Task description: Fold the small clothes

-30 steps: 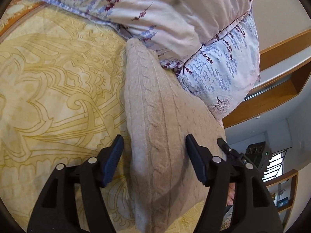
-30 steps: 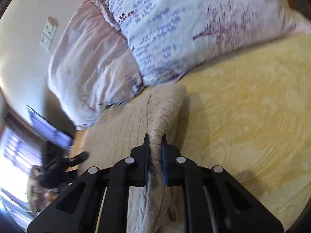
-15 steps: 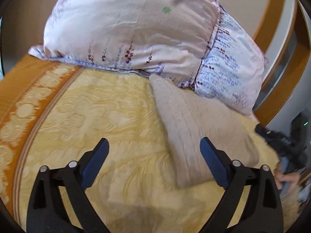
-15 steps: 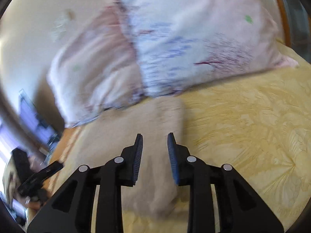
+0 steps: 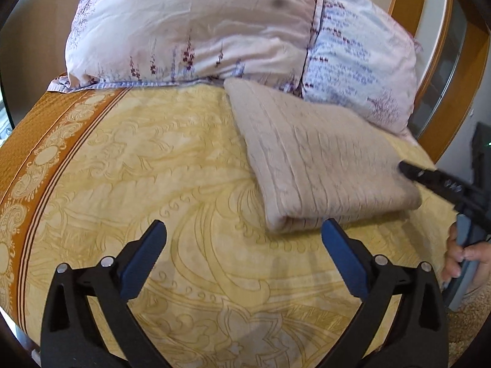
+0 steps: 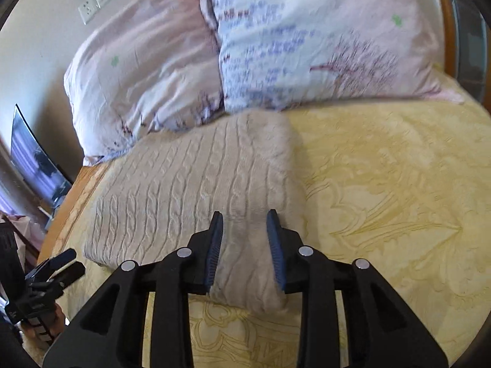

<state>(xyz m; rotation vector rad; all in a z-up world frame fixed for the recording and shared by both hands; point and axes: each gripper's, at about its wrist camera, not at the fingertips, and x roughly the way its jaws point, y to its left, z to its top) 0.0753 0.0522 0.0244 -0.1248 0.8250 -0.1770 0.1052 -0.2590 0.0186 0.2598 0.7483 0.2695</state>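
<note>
L gripper (image 5: 244, 247): jaws spread as wide as they go, just been opening, nothing betw them, only bedspread (image 5: 129, 165) below. It sits clear of the knit, whose near fold edge lies just beyond the R-side pad.

R gripper (image 6: 245, 245): jaws part open, also just been opening. Near corner of the knit (image 6: 196, 181) shows betw the pads but they don't press it; gaps visible both sides, so released, not gripped. In the L view this gripper pokes in from the right edge over the knit's far side, w/ the person's hand (image 5: 466, 254) behind it.

Knit: beige cable sweater, folded into a thick rectangle, lying flat on the yellow bedspread, far end touching the pillows (image 6: 276, 46). Edges look fairly even; near corner a bit rounded and puffy.

Step, as I read it: the release right after a fold, both grippers letting go. Fold looks done or nearly so; can't tell from here if sleeves are tucked inside.

Next move prob calls for: either a final halving (both jaws take the near edge, lift and carry it toward the pillows, low, so layers don't slide), or a light press to flatten. Knit is thick and springy; needs a deep bite through all layers, else the top layer alone peels up.
</note>
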